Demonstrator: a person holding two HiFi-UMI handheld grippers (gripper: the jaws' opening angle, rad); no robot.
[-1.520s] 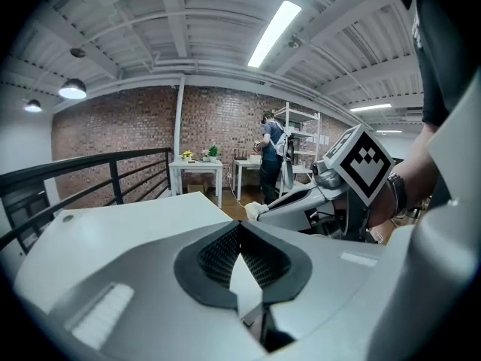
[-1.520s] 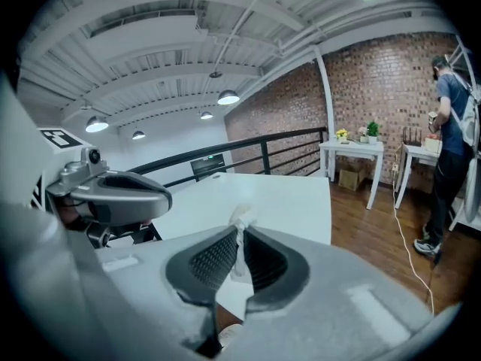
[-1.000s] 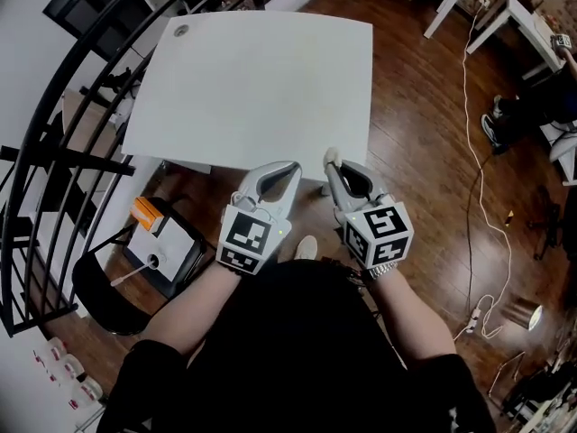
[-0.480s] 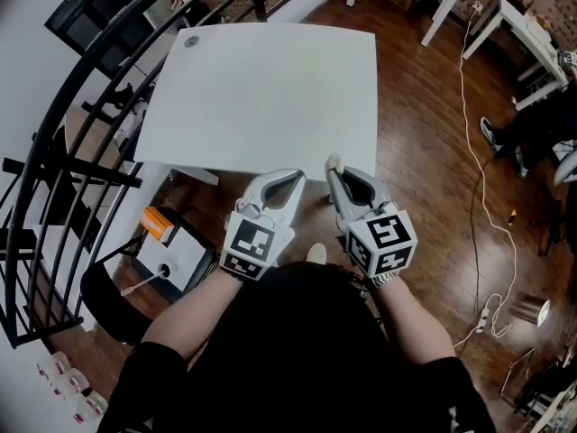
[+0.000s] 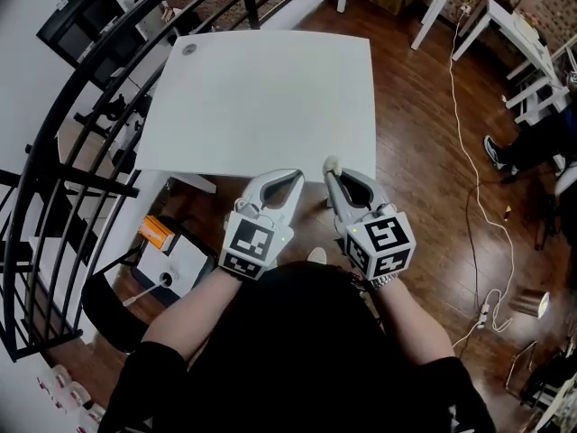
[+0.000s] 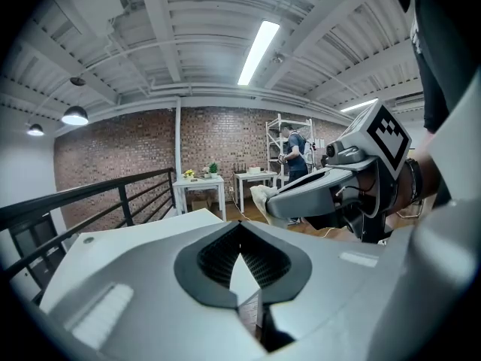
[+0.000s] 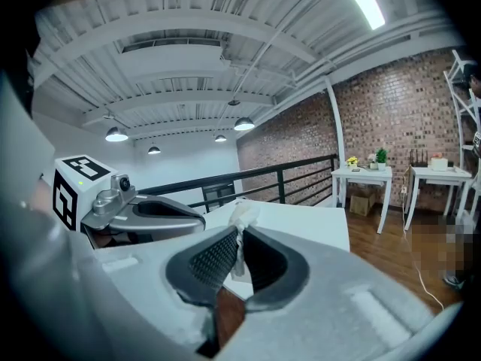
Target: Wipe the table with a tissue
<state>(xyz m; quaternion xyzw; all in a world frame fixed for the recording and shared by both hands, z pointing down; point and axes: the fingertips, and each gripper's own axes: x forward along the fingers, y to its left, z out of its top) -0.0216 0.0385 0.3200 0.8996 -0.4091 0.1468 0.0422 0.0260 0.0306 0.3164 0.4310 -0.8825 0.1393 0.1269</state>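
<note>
Crumpled white tissue (image 5: pixel 331 162) pinched in the right gripper (image 5: pixel 333 175), poking up just at the table (image 5: pixel 261 97) edge; table white, rectangular.

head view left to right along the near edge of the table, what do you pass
black railing -> white box on the floor -> left tool -> right tool, shut on the tissue -> white cable on the wood floor

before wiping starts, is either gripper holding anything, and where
The right gripper pinches the tissue by its lower part, a tuft poking past the tips. The left gripper is shut on nothing.
</note>
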